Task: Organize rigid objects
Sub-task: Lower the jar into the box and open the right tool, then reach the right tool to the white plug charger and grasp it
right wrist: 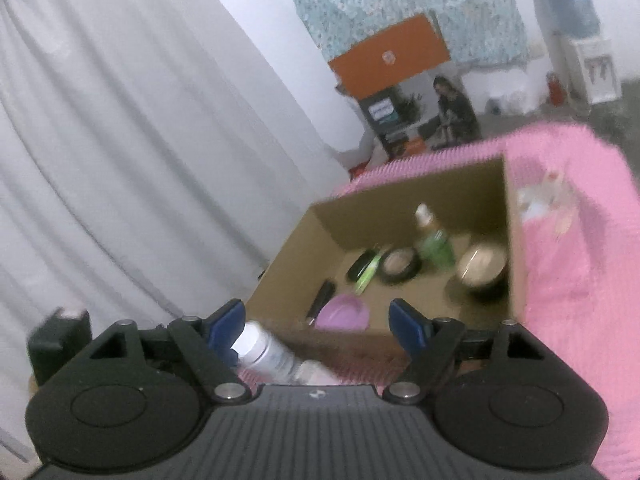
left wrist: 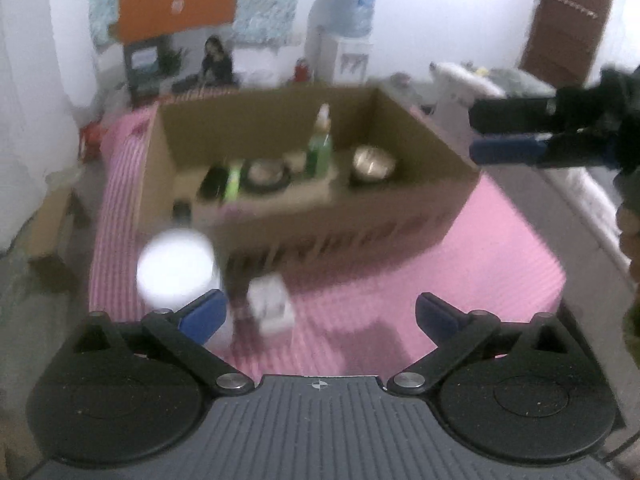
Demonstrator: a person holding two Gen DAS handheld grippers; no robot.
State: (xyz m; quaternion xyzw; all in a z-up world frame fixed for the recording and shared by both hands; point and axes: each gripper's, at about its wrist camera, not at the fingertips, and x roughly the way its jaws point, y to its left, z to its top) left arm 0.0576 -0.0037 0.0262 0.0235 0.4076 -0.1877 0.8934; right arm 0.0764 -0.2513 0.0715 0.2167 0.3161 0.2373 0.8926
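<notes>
- The box is sitting on the counter.
- A spray bottle is standing inside it, between two bowls.
- A jar is lying on the counter before the box, left of a small carton.

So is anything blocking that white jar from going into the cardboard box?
Only the box's near wall stands between it and the white jar. The top is open, so lifting over the wall looks possible.

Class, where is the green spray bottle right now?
The green spray bottle stands upright inside the cardboard box, between the round compact and the metal bowl.
</notes>
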